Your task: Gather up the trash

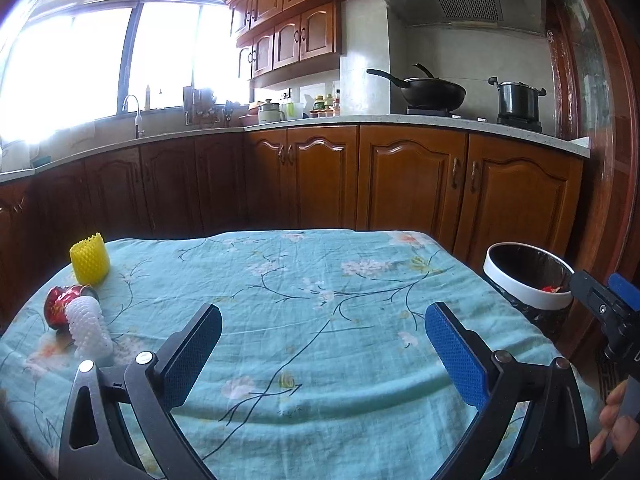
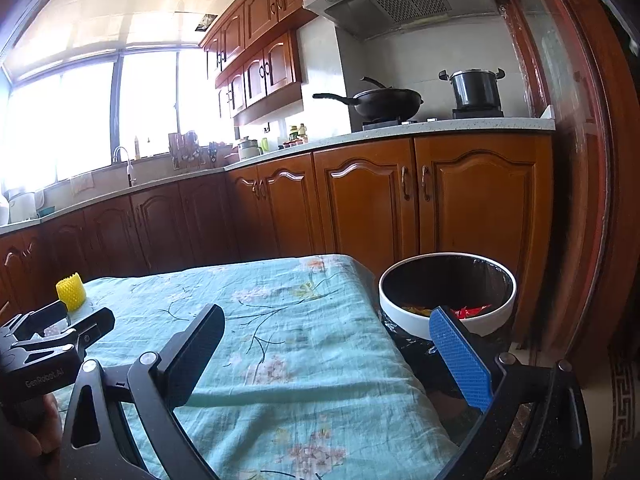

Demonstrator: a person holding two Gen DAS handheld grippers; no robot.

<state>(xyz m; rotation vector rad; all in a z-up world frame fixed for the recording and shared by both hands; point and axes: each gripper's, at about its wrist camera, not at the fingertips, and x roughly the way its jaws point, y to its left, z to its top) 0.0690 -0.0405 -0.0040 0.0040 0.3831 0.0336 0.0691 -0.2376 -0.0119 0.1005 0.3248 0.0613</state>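
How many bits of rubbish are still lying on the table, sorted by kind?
Yellow foam net sleeve: 1
White foam net sleeve: 1
Crushed red can: 1
Total: 3, all at the left end of the table. The bin beside the table already holds some wrappers, too hidden to count.

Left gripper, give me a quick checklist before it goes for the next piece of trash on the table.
1. Left gripper open and empty: ok.
2. Right gripper open and empty: ok.
3. Trash left on tablecloth: yellow foam net, white foam net, red wrapper: ok.
4. White net touching wrapper, separate pickup: cannot tell.
5. Bin open beside table: ok.
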